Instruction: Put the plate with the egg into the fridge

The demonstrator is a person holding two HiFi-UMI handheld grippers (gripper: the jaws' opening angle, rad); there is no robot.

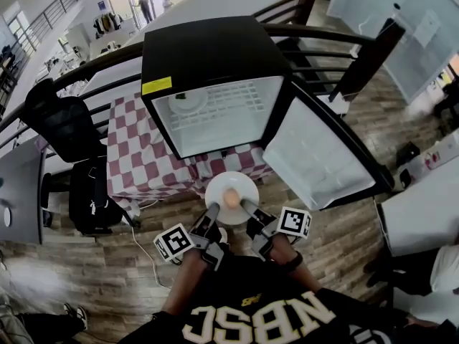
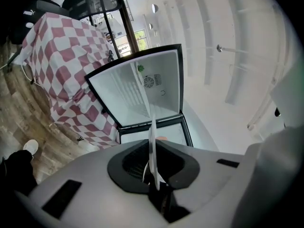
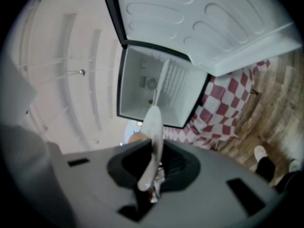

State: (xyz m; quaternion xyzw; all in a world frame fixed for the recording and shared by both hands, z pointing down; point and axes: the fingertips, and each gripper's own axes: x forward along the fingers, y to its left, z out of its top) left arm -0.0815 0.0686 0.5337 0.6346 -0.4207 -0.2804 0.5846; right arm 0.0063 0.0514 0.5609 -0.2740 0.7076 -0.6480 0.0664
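A white plate [image 1: 231,189] with a brown egg [image 1: 232,200] on it hangs level in front of the open fridge [image 1: 215,84]. My left gripper [image 1: 213,210] is shut on the plate's near left rim. My right gripper [image 1: 247,206] is shut on its near right rim. In the left gripper view the plate [image 2: 152,151] shows edge-on between the jaws, with the egg [image 2: 162,138] just past it. The right gripper view shows the plate [image 3: 153,141] pinched the same way, with the egg [image 3: 135,137] beside it. The fridge door [image 1: 315,156] stands swung out to the right.
The fridge stands on a table with a red-and-white checked cloth [image 1: 136,156]. Another white dish [image 1: 188,102] lies on its wire shelf. A black chair [image 1: 61,120] and a black bag [image 1: 90,192] are at the left. A dark railing [image 1: 344,41] runs behind.
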